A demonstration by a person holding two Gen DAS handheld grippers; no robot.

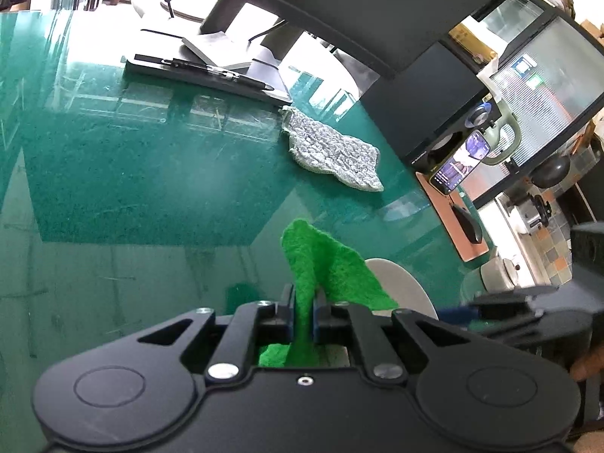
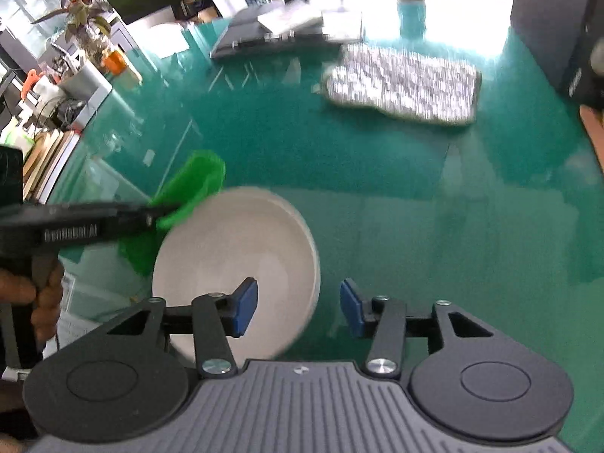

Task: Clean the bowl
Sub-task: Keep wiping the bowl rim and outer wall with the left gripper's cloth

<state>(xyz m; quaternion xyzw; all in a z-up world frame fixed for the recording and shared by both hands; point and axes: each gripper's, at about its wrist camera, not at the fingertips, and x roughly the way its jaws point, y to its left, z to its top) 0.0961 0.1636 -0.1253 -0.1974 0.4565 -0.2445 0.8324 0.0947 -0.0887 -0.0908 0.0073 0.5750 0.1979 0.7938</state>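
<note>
Two grippers in play here. The left gripper (image 1: 302, 315) is clamped tight on a green scouring pad (image 1: 324, 275), which pokes up between its blue pads and folds over toward the right. In the right wrist view you can see that same pad (image 2: 188, 188) hanging right at the far-left rim of the white bowl (image 2: 238, 264), though it's blurry enough that I can't say if it's actually touching.

The right gripper (image 2: 299, 307) has its jaws spread wide, gripping nothing. Its left pad sits over the near part of the bowl, the right pad is out over bare table beside the bowl's right rim.

The bowl sits on the green glass-topped table (image 2: 415, 207), toward the near side, empty and clean-looking inside as far as I can tell.

Further back there's a grey knitted cloth (image 2: 404, 83) lying flat, well apart from the bowl. Behind that, toward the far edge, a dark clipboard-like thing with a pen (image 1: 219, 71) on it. Off at the right edge stands a phone (image 1: 458, 162) with its screen lit.
</note>
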